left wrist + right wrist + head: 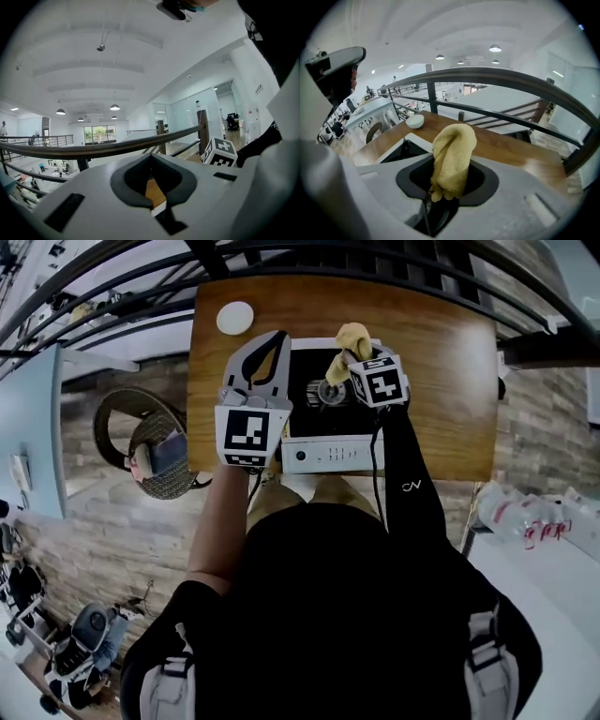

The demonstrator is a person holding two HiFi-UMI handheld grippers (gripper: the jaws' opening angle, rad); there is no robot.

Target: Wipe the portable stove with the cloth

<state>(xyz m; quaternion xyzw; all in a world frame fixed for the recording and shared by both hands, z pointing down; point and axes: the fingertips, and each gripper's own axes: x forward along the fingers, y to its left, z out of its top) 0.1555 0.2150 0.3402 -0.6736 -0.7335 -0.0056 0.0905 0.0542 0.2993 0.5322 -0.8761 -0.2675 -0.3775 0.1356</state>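
Your right gripper (344,358) is closed on the yellow cloth (354,337). In the right gripper view the cloth (452,154) is pinched at its lower end between the jaws of the right gripper (445,187), and its free bulk stands up and folds over above them. The cloth hangs over the far right part of the portable stove (333,454), above the black top. No view confirms that it touches the surface. Your left gripper (279,336) is empty, with its tips together. The left gripper view shows only bare wood and a white stove edge through the hollow behind the tips of the left gripper (151,155). It is held over the stove's left edge. The stove sits mid-table with its control panel at the near edge of the wooden table (441,381). A broad area of open wood lies to the stove's right and a narrower strip to its left. A band of wood separates the stove from the far table edge. A small white bowl (234,317) stands on the far left of the table, clear of the stove's corner. The metal railing (375,259) runs just beyond the far edge. A wicker chair (141,442) stands off the table's left side.
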